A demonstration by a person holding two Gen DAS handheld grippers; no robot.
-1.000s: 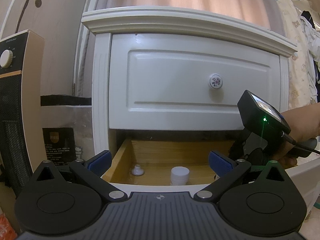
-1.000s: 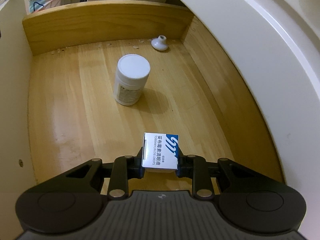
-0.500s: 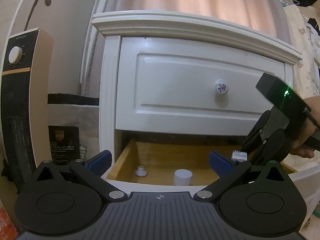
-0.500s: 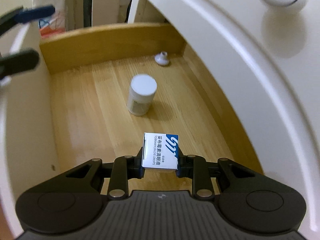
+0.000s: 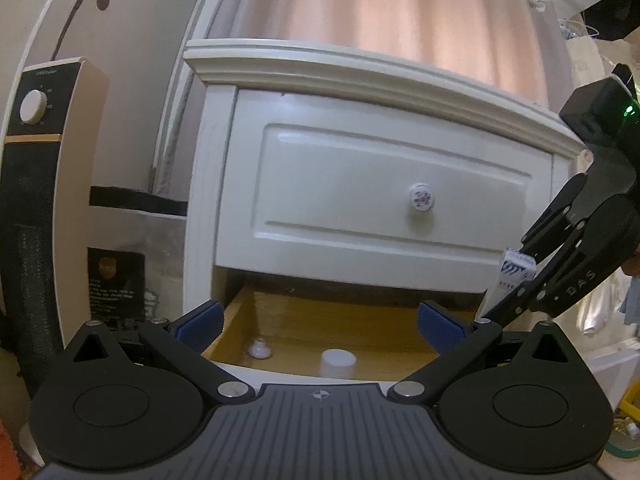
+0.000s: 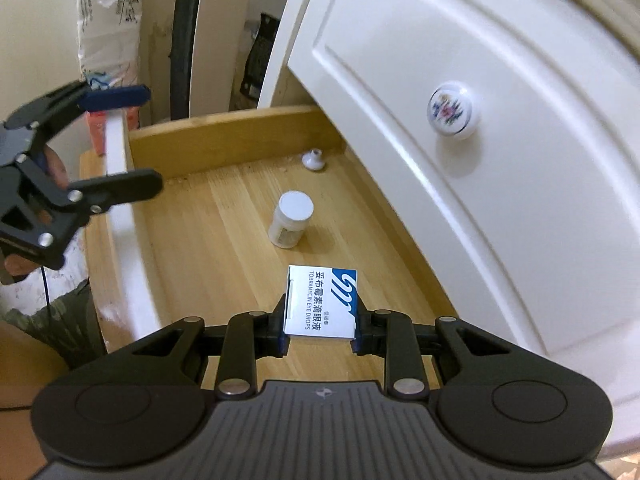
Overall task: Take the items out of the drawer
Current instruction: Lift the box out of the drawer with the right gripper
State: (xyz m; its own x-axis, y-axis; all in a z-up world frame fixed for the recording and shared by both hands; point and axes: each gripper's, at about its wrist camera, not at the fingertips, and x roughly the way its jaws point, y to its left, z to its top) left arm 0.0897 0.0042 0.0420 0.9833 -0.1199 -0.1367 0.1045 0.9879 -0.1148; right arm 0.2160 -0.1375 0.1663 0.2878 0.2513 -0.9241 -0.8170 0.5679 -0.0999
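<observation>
I've lifted the eye-drop box (image 6: 322, 301) clear of the drawer (image 6: 224, 216), right gripper (image 6: 320, 320) clamped on it; left gripper (image 5: 320, 322) open, bottle (image 6: 291, 219) next

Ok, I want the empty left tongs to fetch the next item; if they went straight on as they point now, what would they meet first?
Probably the closed upper drawer front, around its floral knob. The left tongs are open and point above the open lower drawer, whose white bottle sits lower. Depth is unclear.
</observation>
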